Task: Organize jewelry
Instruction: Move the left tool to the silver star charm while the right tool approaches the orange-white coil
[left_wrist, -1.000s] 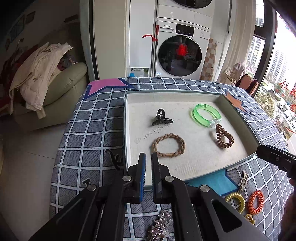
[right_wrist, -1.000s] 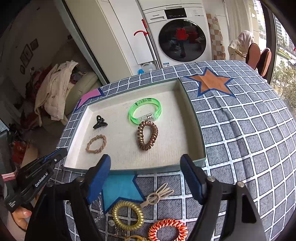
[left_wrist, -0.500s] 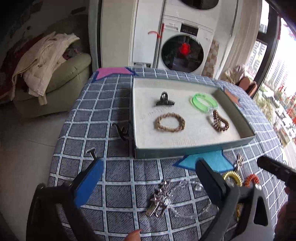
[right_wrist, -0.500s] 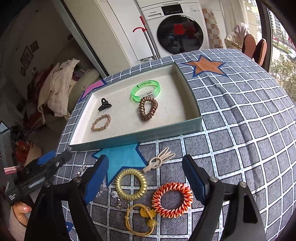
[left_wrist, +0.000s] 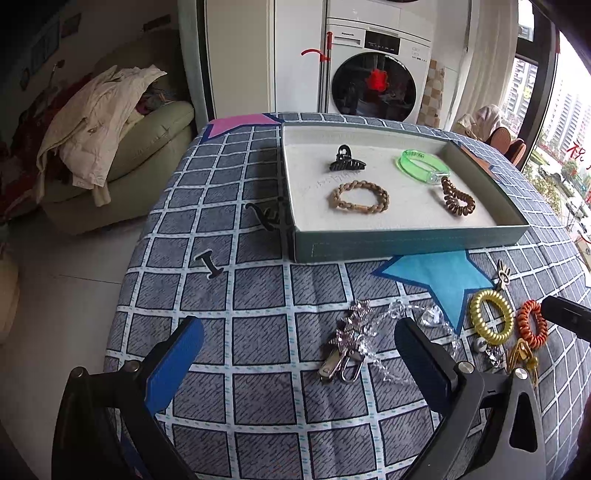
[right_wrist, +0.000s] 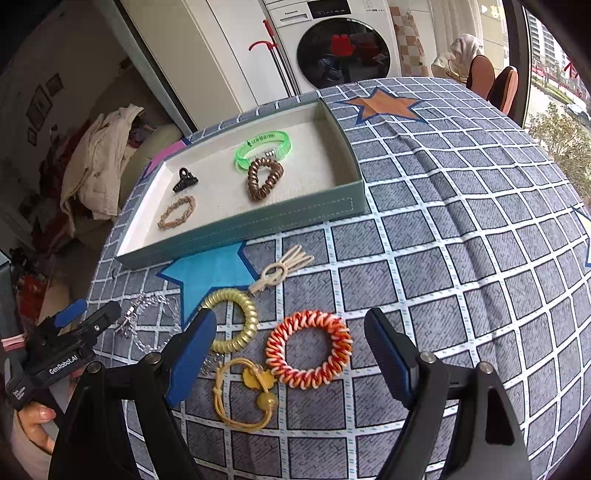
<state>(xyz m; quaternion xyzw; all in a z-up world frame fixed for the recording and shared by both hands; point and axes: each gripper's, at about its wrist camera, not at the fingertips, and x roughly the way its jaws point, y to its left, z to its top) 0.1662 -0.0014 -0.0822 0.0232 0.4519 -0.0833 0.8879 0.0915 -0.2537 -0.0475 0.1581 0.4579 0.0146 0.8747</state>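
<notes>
In the left wrist view the left gripper (left_wrist: 299, 354) has its blue-padded fingers (left_wrist: 173, 363) spread wide and holding nothing. Between the tips, nearer the right-hand finger, lies a silver sparkly hair clip (left_wrist: 349, 345) tangled with a clear bead chain (left_wrist: 413, 314) on the checked tablecloth (left_wrist: 258, 295). Further right in the frame sit a yellow coil hair tie (left_wrist: 491, 319) and an orange coil hair tie (left_wrist: 532, 323), side by side.

In the right wrist view the right gripper (right_wrist: 290, 339) is likewise spread apart and empty. The orange-and-white coil tie (right_wrist: 308, 349) lies squarely between its fingertips, on the cloth. The yellow coil (right_wrist: 232, 319) is just left of it, partly behind the left finger (right_wrist: 190, 354); a yellow cord loop with beads (right_wrist: 247, 393) sits lower, touching the orange coil. A cream claw clip (right_wrist: 282, 269) lies above.

Higher in both frames stands the teal tray (right_wrist: 258, 221), holding a black claw clip (right_wrist: 184, 179), braided tan band (right_wrist: 177, 212), green bracelet (right_wrist: 264, 147) and brown coil (right_wrist: 264, 177).
</notes>
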